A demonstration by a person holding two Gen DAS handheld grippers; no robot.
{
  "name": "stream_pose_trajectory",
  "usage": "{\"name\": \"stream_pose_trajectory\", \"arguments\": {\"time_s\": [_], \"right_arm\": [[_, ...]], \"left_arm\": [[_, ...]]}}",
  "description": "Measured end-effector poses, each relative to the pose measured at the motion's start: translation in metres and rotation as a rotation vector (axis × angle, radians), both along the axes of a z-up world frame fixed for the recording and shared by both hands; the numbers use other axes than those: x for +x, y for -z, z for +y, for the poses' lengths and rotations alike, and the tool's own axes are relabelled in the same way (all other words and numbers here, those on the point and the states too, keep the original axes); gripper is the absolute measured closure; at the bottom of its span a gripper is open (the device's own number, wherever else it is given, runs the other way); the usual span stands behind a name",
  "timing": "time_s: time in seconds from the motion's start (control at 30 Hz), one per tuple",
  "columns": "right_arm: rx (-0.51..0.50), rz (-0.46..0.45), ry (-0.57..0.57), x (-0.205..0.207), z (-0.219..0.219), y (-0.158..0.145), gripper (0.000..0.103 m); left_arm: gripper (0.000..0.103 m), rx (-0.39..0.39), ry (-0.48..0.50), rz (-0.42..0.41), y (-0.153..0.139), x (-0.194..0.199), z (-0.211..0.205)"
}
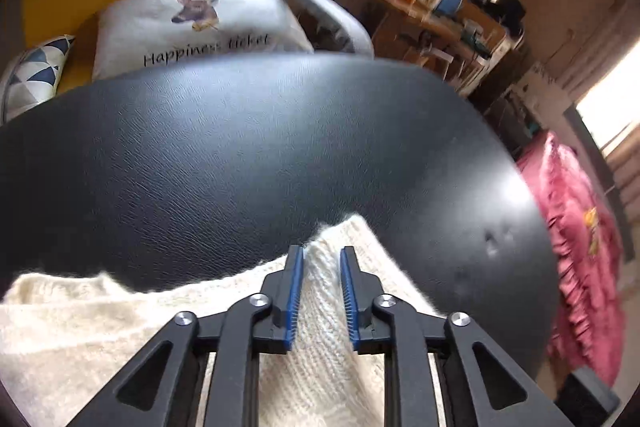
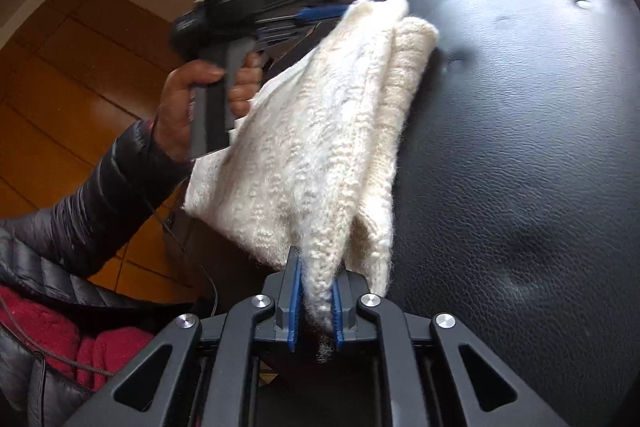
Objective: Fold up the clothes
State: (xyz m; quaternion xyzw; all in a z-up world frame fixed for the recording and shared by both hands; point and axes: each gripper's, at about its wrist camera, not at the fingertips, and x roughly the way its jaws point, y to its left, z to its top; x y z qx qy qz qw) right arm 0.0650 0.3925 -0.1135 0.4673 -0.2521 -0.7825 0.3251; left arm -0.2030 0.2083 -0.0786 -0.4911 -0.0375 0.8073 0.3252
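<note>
left claw [image 1: 322, 259] – open over cream sweater [image 1: 324, 327] | right claw [image 2: 316, 275] – gripping sweater fold

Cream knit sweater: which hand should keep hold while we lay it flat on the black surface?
Right, probably. The right tongs pinch the cream knit sweater firmly. The left tongs stand slightly apart around a fold, so their grip looks looser. The black surface lies just beside the sweater.

A black leather surface [image 1: 240, 155] filled the foreground; beyond its far edge lay printed cushions [image 1: 192, 23], a cluttered wooden shelf [image 1: 432, 23], and bright windows [image 1: 608, 95].
</note>
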Motion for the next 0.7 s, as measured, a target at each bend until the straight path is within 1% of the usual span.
{"name": "stream_pose_trajectory", "arguments": {"time_s": [0.03,0.07,0.1,0.17,0.2,0.27,0.33,0.4,0.5,0.57,0.6,0.63,0.67,0.7], "right_arm": [[0.023,0.008,0.013,0.002,0.002,-0.005,0.087],[0.064,0.033,0.025,0.004,0.003,-0.014,0.084],[0.108,0.06,0.039,0.006,0.003,-0.023,0.074],[0.202,0.116,0.076,0.006,0.006,-0.044,0.073],[0.237,0.149,0.093,0.002,0.008,-0.054,0.073],[0.304,0.215,0.123,-0.007,0.008,-0.072,0.073],[0.351,0.275,0.122,-0.023,-0.023,-0.087,0.073],[0.4,0.313,0.106,-0.04,-0.05,-0.097,0.073],[0.494,0.324,0.078,-0.065,-0.097,-0.09,0.073],[0.633,0.287,0.092,-0.081,-0.113,-0.078,0.073],[0.712,0.263,0.102,-0.09,-0.121,-0.069,0.074],[0.773,0.239,0.113,-0.097,-0.125,-0.059,0.076],[0.796,0.216,0.129,-0.101,-0.12,-0.046,0.076],[0.783,0.196,0.151,-0.103,-0.113,-0.036,0.076]], "left_arm": [[0.076,0.025,-0.013,0.016,-0.009,0.003,-0.01],[0.068,0.05,-0.024,0.029,-0.017,0.007,-0.022],[0.061,0.068,-0.033,0.046,-0.025,0.011,-0.034],[0.057,0.081,-0.044,0.09,-0.037,0.024,-0.057],[0.055,0.072,-0.044,0.117,-0.041,0.032,-0.069],[0.053,0.059,-0.051,0.153,-0.046,0.053,-0.096],[0.053,0.044,-0.062,0.183,-0.046,0.074,-0.121],[0.052,0.015,-0.081,0.206,-0.042,0.093,-0.143],[0.052,-0.014,-0.135,0.231,-0.034,0.114,-0.176],[0.052,-0.034,-0.196,0.239,-0.026,0.119,-0.199],[0.051,-0.047,-0.226,0.227,-0.017,0.119,-0.21],[0.05,-0.059,-0.256,0.215,-0.009,0.12,-0.222],[0.048,-0.072,-0.286,0.202,0.0,0.12,-0.233],[0.048,-0.084,-0.316,0.19,0.008,0.121,-0.245]]}}
